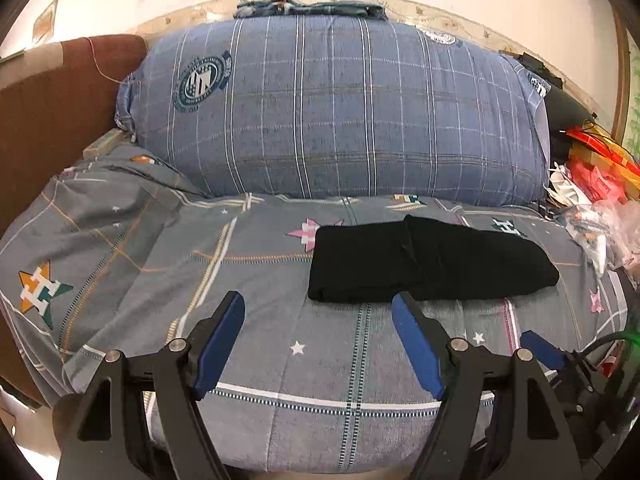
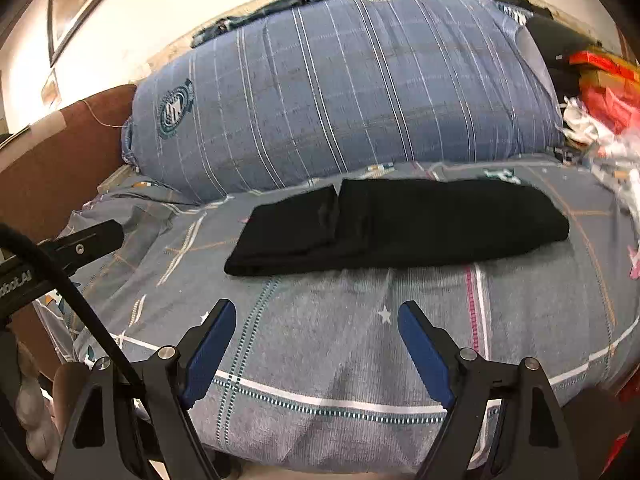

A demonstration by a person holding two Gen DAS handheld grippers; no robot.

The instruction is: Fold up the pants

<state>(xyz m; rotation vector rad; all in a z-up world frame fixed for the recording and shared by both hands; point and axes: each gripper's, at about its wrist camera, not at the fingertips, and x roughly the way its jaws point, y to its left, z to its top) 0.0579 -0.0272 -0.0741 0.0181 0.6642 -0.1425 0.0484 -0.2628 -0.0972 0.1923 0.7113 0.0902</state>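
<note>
The black pants (image 1: 432, 260) lie folded into a long flat bundle on the grey patterned bedsheet (image 1: 280, 320), one end overlapping the other. They also show in the right wrist view (image 2: 400, 224). My left gripper (image 1: 318, 300) is open and empty, held above the sheet just in front of the pants' near left edge. My right gripper (image 2: 316, 308) is open and empty, in front of the pants' near edge and apart from them. The right gripper's blue finger (image 1: 540, 346) shows at the lower right of the left wrist view.
A big blue plaid pillow (image 1: 340, 108) lies behind the pants. A brown headboard (image 1: 48, 112) stands at the left. Red and white bags and clutter (image 1: 600, 184) pile at the right edge. The left gripper's body (image 2: 80, 248) shows at the left of the right view.
</note>
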